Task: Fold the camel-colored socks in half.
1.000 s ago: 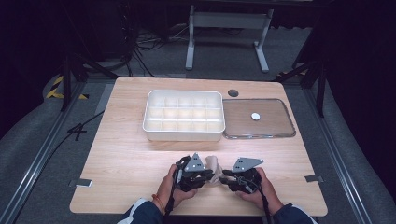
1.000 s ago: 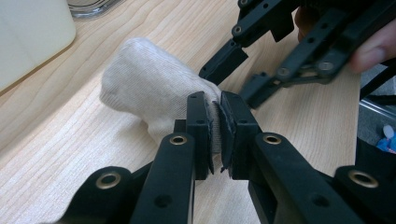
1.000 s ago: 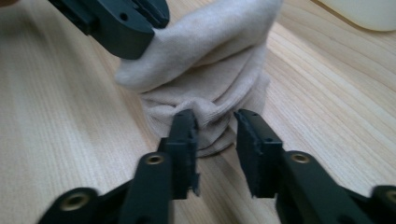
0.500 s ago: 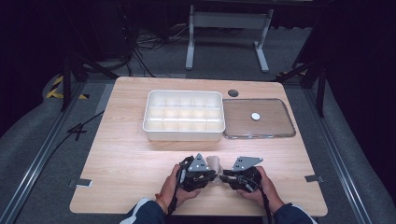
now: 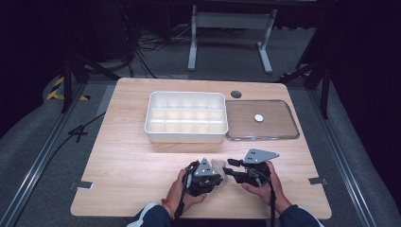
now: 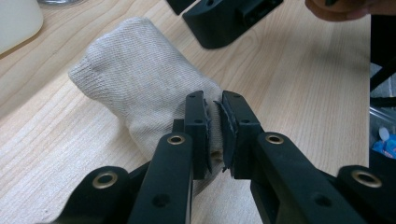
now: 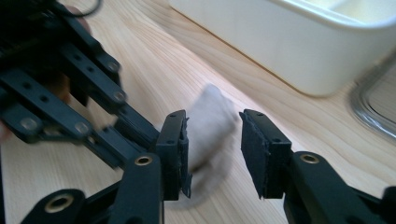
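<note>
A beige knitted sock (image 6: 140, 84) lies near the table's front edge, between the two hands (image 5: 219, 166). My left gripper (image 6: 213, 128) is shut on one end of the sock, its jaws pinching the fabric. My right gripper (image 7: 212, 149) is open, its jaws standing on either side of the sock's other end (image 7: 212, 123) without closing on it. In the high view the left gripper (image 5: 218, 176) and the right gripper (image 5: 228, 169) face each other closely over the sock.
A white compartmented bin (image 5: 186, 117) stands at the table's middle back. A clear lid (image 5: 262, 120) with a small white disc on it lies to its right. A dark round hole (image 5: 236, 94) marks the table behind them.
Both grippers have shifted slightly at the front edge, and the right gripper has come in around the sock's free end. The left gripper keeps its hold.
</note>
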Demonstrator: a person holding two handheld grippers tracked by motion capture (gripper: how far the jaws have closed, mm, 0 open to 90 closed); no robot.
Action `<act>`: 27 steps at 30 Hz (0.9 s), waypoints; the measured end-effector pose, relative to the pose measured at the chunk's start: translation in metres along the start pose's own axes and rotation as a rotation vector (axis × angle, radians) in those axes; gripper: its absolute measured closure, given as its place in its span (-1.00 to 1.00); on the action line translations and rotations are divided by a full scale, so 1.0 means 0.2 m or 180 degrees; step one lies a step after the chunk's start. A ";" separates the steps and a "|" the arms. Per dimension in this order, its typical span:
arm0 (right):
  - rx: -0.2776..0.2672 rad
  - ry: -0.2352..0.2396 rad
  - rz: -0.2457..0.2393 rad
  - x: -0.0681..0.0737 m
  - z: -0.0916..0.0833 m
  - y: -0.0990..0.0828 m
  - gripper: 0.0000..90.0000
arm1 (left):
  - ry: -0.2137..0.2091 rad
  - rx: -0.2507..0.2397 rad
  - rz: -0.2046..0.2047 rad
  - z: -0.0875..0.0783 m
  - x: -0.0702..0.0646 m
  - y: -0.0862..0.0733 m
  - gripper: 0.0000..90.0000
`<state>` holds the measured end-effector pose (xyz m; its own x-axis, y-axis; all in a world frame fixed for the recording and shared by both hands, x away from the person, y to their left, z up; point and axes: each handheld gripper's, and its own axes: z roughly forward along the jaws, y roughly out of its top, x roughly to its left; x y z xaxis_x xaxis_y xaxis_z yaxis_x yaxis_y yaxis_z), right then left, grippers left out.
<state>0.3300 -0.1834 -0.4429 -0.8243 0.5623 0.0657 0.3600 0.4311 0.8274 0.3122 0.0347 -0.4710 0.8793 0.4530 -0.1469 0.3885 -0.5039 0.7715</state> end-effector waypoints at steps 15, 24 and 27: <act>0.0315 -0.0107 -0.0033 0.00 0.15 -0.03 0.63 | 0.0057 -0.0030 0.0115 -0.01 -0.03 -0.01 0.76; 0.0326 -0.0108 -0.0083 0.00 0.16 -0.05 0.71 | -0.0057 -0.0099 0.0242 -0.18 -0.02 -0.02 0.76; 0.0324 -0.0116 -0.0110 0.01 0.16 -0.05 0.72 | 0.0023 -0.0213 0.0197 -0.23 0.01 -0.01 0.79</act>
<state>0.3382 -0.1649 -0.4687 -0.8212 0.5704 0.0162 0.3757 0.5192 0.7676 0.3006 0.0704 -0.4439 0.8990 0.4279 -0.0934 0.3140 -0.4809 0.8186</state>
